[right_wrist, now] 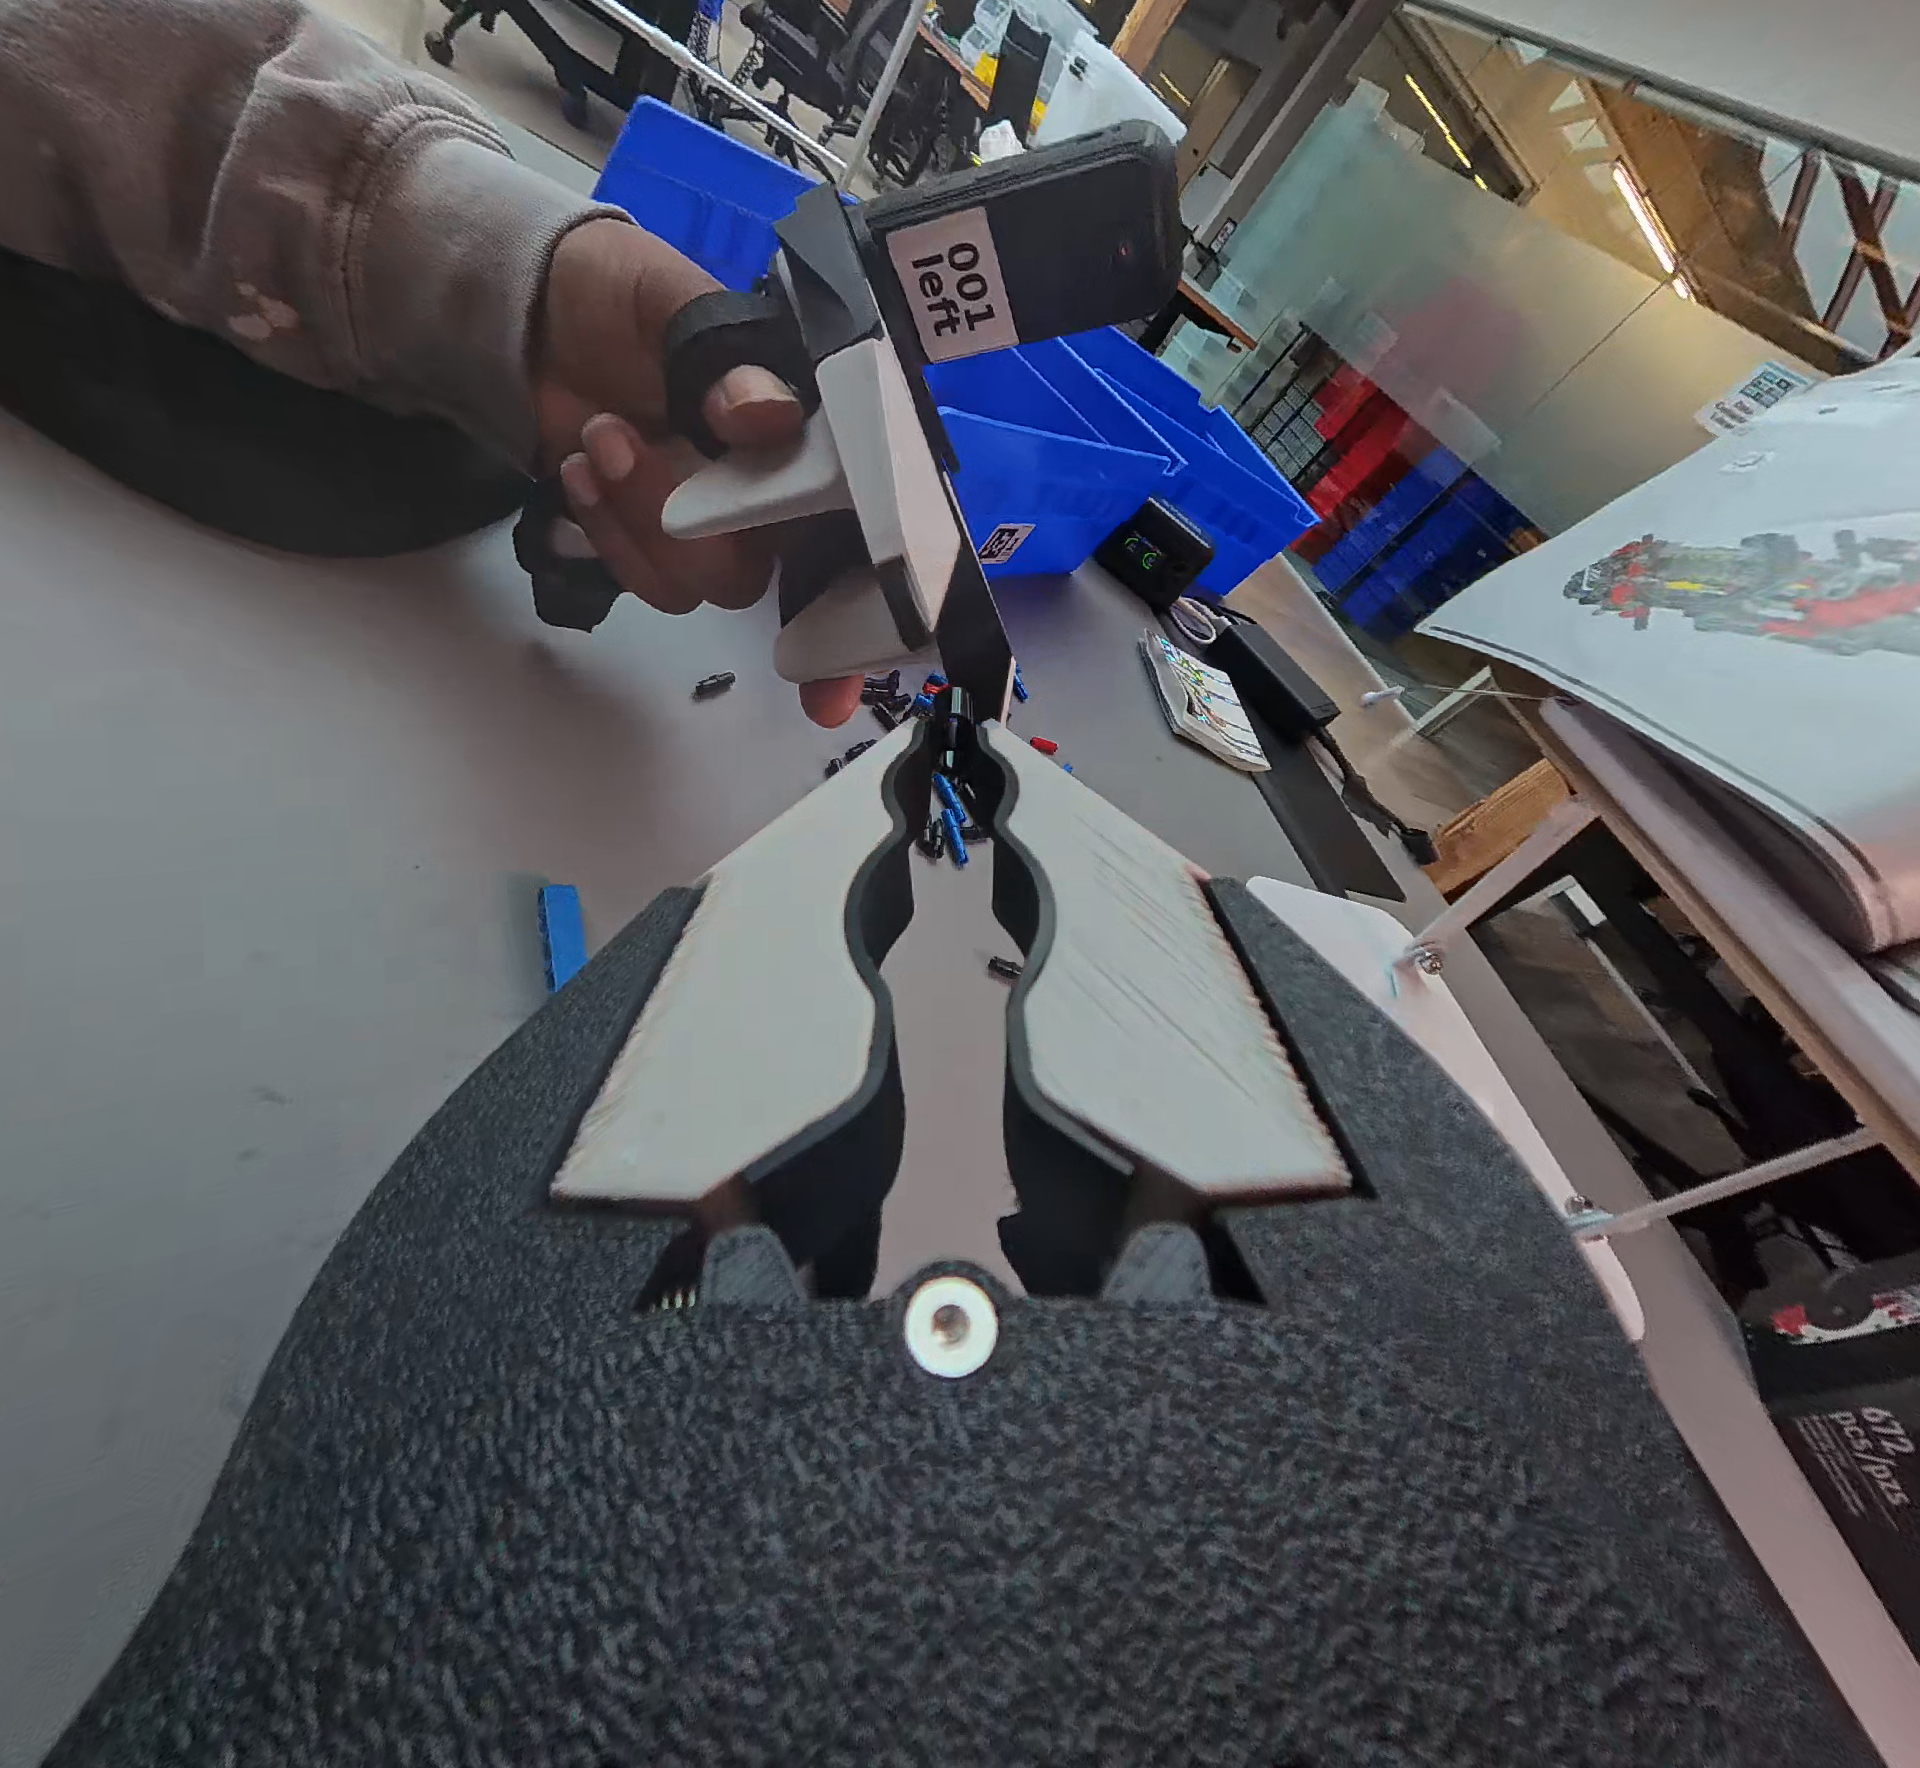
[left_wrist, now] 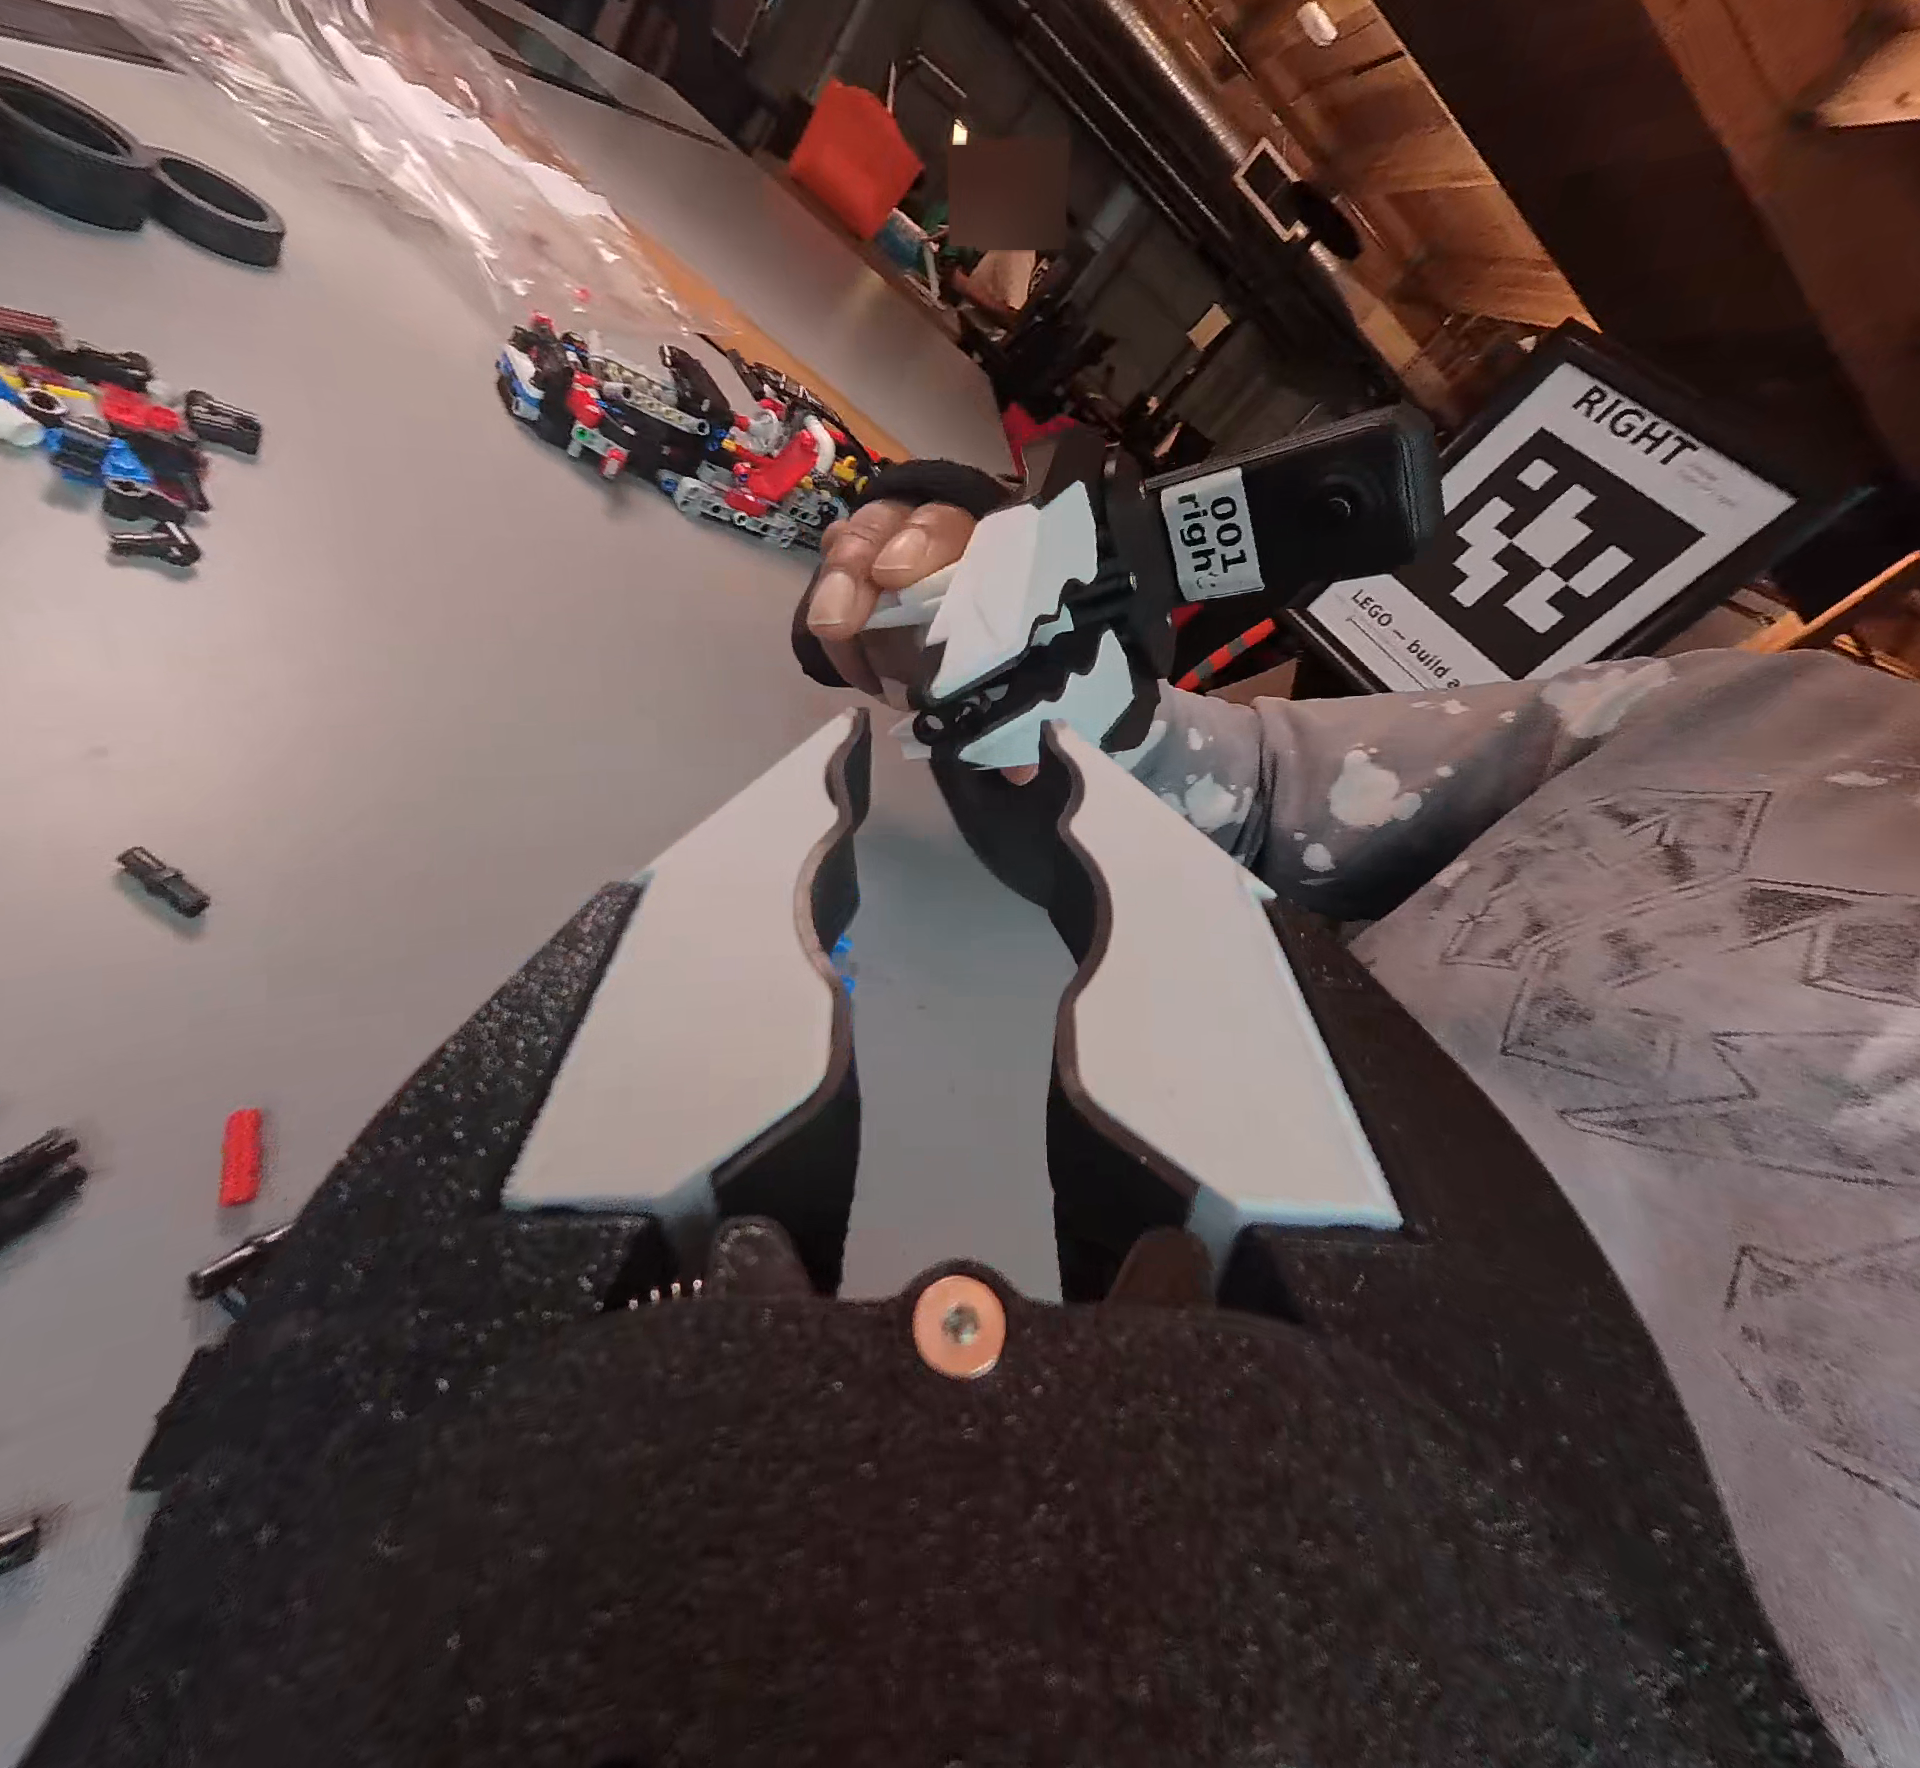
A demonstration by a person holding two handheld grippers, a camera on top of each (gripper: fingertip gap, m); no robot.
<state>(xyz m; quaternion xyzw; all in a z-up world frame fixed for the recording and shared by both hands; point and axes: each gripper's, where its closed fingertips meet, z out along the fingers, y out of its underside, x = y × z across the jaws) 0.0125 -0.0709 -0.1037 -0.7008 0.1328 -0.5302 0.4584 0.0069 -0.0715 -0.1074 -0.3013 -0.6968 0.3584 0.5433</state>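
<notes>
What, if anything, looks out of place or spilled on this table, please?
Nothing looks damaged, but small blue and black pins lie strewn over the grey table, and a red piece sits alone, apart from the mixed pile of parts. Clear plastic bags lie crumpled at the far side.

On the grey table (left_wrist: 436,679) we see two black tyres (left_wrist: 135,180) side by side, clear plastic bags (left_wrist: 416,108) beyond them, a half-built brick model (left_wrist: 675,440), a heap of loose bricks (left_wrist: 104,440) and a single red piece (left_wrist: 241,1155). From the other side we note blue bins (right_wrist: 1091,440), a small black device (right_wrist: 1153,550) just beside them, an open instruction booklet (right_wrist: 1714,617) on a stand, scattered small pins (right_wrist: 951,814), and a blue beam (right_wrist: 561,929).
</notes>
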